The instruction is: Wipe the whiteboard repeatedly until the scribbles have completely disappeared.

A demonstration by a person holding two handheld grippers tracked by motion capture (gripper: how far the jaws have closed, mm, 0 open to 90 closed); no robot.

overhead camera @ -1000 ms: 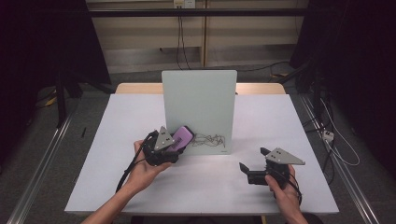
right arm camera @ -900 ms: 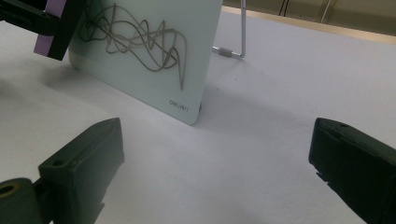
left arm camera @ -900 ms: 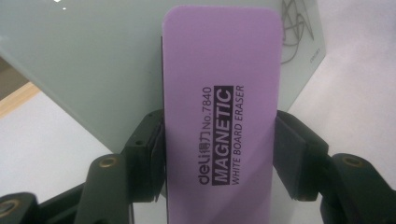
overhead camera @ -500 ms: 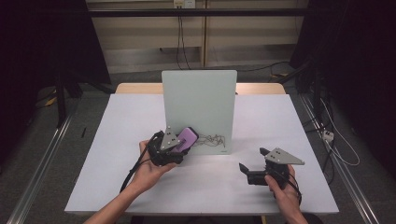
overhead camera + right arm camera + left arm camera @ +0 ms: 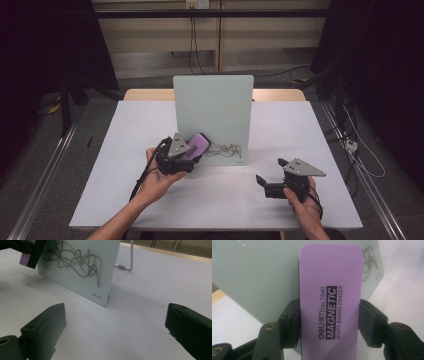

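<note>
The left gripper [image 5: 187, 152] pinches one purple eraser [image 5: 329, 300] by its long sides, the fingers [image 5: 292, 322] pressed onto it, its long axis running out past them toward the one upright whiteboard [image 5: 212, 107]. The single scribble [image 5: 227, 150] on the board's lower part lies at about 3 o'clock from the eraser, just beside it. The left gripper is far nearer; the right gripper [image 5: 267, 182], fingers spread and holding nothing, rests on the tabletop [image 5: 125, 130] at 4 o'clock.
</note>
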